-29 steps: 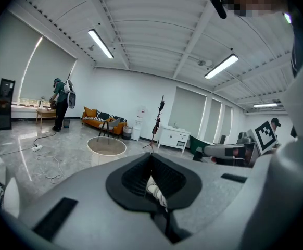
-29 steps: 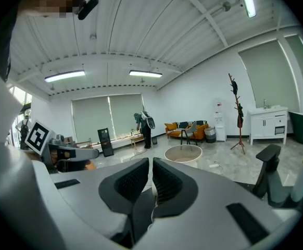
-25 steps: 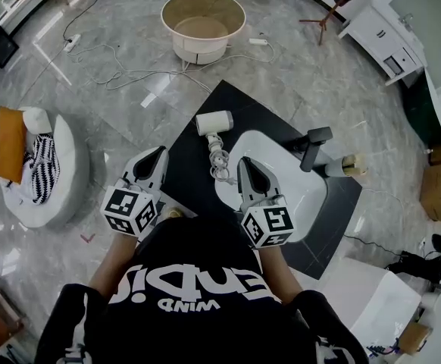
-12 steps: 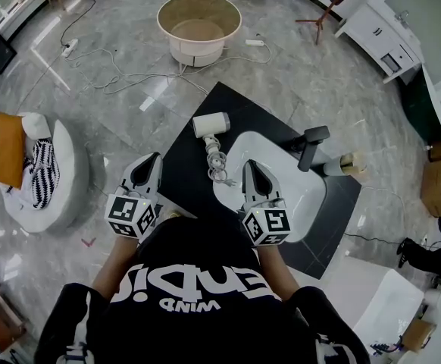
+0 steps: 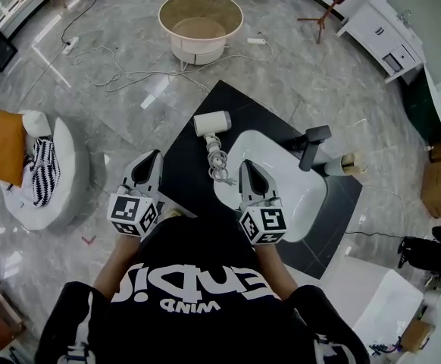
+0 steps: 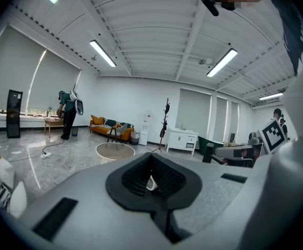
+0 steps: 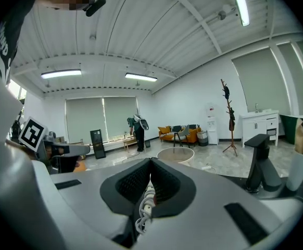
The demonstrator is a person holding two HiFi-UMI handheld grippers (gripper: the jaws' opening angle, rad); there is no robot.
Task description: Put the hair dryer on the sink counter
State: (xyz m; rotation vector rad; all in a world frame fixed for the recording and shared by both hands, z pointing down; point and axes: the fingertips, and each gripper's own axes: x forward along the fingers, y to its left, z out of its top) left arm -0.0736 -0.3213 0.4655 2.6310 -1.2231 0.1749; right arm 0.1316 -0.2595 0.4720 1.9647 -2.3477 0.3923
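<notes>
Hair dryer (image 5: 212,123) lies on the counter (image 5: 181,165), handle pointing back between left gripper (image 5: 153,156) and right gripper (image 5: 245,164), nearer the right; all fingers pressed together.

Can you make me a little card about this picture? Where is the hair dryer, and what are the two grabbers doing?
hair dryer: lying on the black counter, beside the white sink basin
cord: bunched by the basin's edge
faucet: black, at the basin's far side
left gripper: jaws together, holding nothing
right gripper: jaws together, holding nothing
job: hair dryer already on the counter
</notes>
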